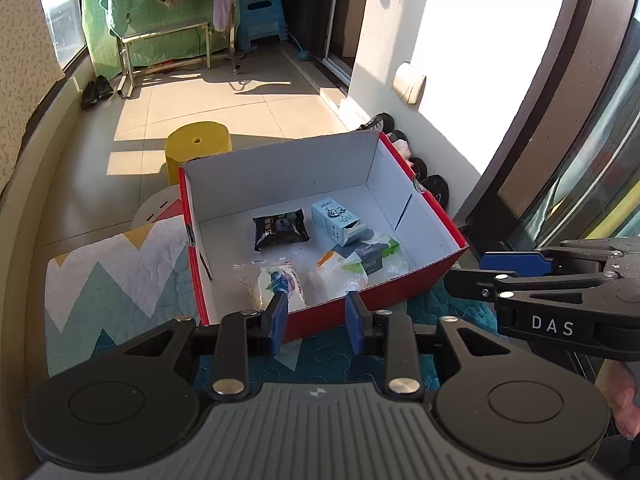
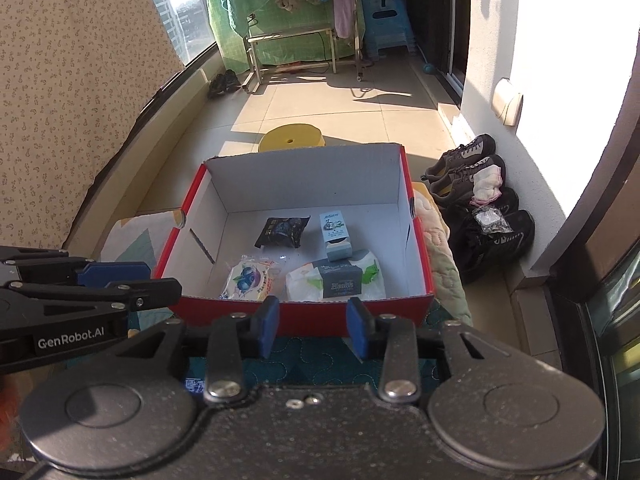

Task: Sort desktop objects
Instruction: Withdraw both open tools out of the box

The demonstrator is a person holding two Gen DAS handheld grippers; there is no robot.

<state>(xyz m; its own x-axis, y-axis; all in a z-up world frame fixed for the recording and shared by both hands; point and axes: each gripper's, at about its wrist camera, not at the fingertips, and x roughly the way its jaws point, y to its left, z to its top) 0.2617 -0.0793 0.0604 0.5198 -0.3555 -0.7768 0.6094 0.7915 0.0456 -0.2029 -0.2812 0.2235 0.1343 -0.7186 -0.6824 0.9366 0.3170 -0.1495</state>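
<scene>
A red box with a white inside (image 1: pixel 400 285) (image 2: pixel 200 307) stands on a quilted cover. Inside lie a black snack packet (image 1: pixel 280 229) (image 2: pixel 283 232), a light blue carton (image 1: pixel 334 220) (image 2: pixel 336 232), a clear packet with a blueberry print (image 1: pixel 277 280) (image 2: pixel 250 280) and a white tissue pack (image 1: pixel 360 265) (image 2: pixel 336 281). My left gripper (image 1: pixel 316 309) (image 2: pixel 160 278) hovers at the box's near wall, open, with nothing between its blue pads. My right gripper (image 2: pixel 314 313) (image 1: pixel 474 271) is beside it at the same wall, also open and holding nothing.
The box rests on a zigzag-patterned quilt (image 1: pixel 112 272). A yellow stool (image 1: pixel 198 146) (image 2: pixel 292 136) stands on the tiled floor behind the box. Several shoes (image 2: pixel 472 176) line the wall on the right. A drying rack with clothes (image 2: pixel 296 36) stands far back.
</scene>
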